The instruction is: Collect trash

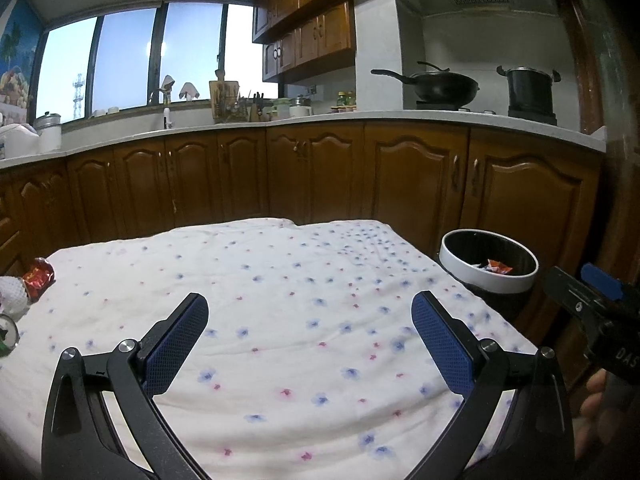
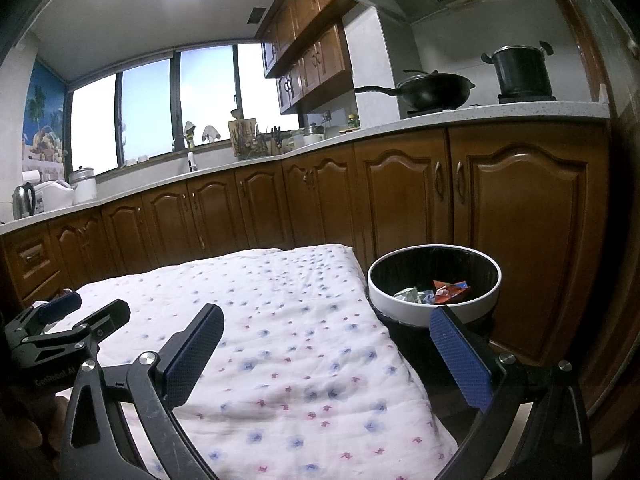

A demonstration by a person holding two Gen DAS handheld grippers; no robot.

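A round bin with a white rim (image 1: 486,278) (image 2: 434,308) stands beside the table's right edge and holds a red wrapper (image 2: 450,291) and crumpled paper (image 2: 408,294). On the table's far left lie a red crumpled wrapper (image 1: 39,276), a white foam net (image 1: 12,294) and a round object (image 1: 7,334), cut off by the frame edge. My left gripper (image 1: 310,310) is open and empty above the floral cloth (image 1: 280,320). My right gripper (image 2: 326,326) is open and empty, above the table's right edge near the bin. It also shows in the left wrist view (image 1: 588,292).
Brown kitchen cabinets (image 1: 320,176) run behind the table under a white counter (image 1: 360,118). A wok (image 1: 440,86) and a pot (image 1: 530,90) sit on the stove at the right. A sink, tap and jars stand by the window.
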